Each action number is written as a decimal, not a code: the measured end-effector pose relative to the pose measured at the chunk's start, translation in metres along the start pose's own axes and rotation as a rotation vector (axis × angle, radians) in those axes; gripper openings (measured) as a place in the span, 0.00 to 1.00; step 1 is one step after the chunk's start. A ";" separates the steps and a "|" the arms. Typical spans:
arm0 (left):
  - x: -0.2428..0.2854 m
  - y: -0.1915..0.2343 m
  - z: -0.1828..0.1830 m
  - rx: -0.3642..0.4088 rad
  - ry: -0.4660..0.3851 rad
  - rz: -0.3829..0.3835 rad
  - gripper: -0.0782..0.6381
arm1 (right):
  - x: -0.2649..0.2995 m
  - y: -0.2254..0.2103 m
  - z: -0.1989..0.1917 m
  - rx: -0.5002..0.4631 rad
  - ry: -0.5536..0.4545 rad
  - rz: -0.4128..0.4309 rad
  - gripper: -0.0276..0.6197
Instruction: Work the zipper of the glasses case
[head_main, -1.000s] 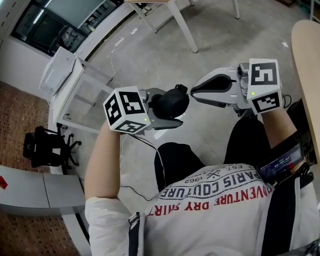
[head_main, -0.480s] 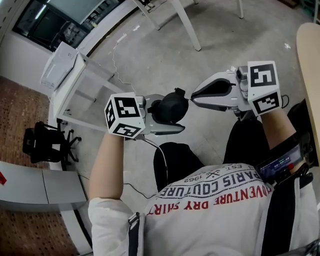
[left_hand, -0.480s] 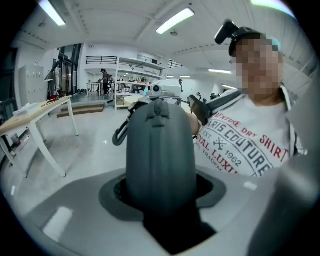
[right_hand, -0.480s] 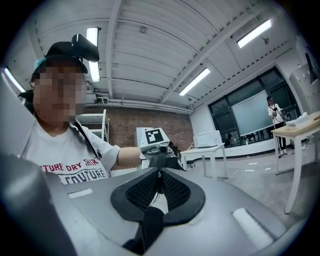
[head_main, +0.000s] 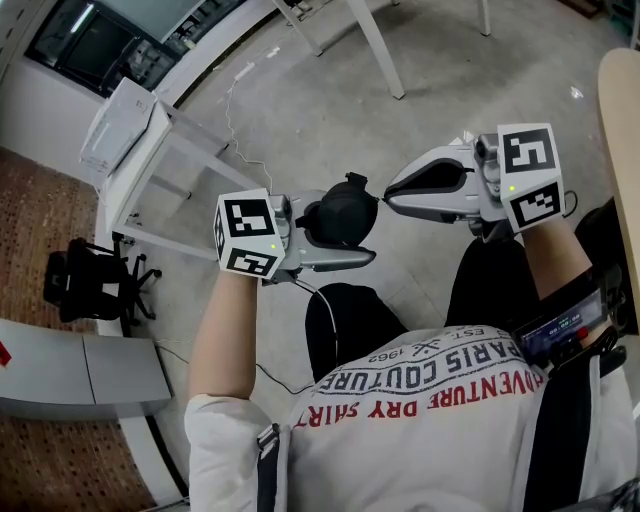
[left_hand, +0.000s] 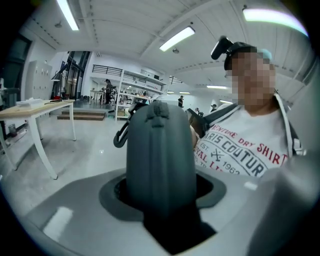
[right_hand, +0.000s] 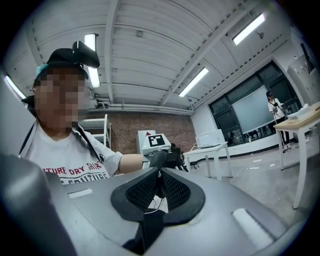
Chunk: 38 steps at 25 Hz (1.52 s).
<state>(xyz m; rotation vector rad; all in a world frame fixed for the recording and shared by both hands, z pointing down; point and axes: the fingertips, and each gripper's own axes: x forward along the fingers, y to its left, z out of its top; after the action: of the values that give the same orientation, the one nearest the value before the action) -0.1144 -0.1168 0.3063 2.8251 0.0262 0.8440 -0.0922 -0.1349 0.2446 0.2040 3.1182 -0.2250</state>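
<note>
Concrete floor (head_main: 300, 110) bkgd, L gripper (head_main: 350, 228) clamped on glasses case (left_hand: 160, 150), R gripper (head_main: 385, 200) jaws together, tips touching case.

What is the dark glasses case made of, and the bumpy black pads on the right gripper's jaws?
The glasses case looks like a stiff shell covered in matte dark grey fabric or faux leather: it holds a rounded shape and shows no shine. The pads of the right gripper look like black rubber, going by their criss-cross grip texture.
</note>
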 end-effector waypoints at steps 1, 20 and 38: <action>-0.001 0.000 0.002 -0.005 -0.019 -0.004 0.45 | 0.001 -0.001 0.000 0.006 -0.002 0.004 0.07; -0.006 -0.003 0.040 -0.084 -0.397 -0.038 0.45 | -0.001 0.004 0.003 0.007 -0.005 0.008 0.07; -0.010 0.023 0.059 -0.150 -0.714 0.001 0.45 | -0.008 -0.012 -0.013 0.008 0.034 -0.062 0.07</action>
<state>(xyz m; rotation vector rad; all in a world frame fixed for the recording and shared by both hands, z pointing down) -0.0916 -0.1510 0.2575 2.8048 -0.1335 -0.1883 -0.0856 -0.1462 0.2595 0.1124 3.1612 -0.2376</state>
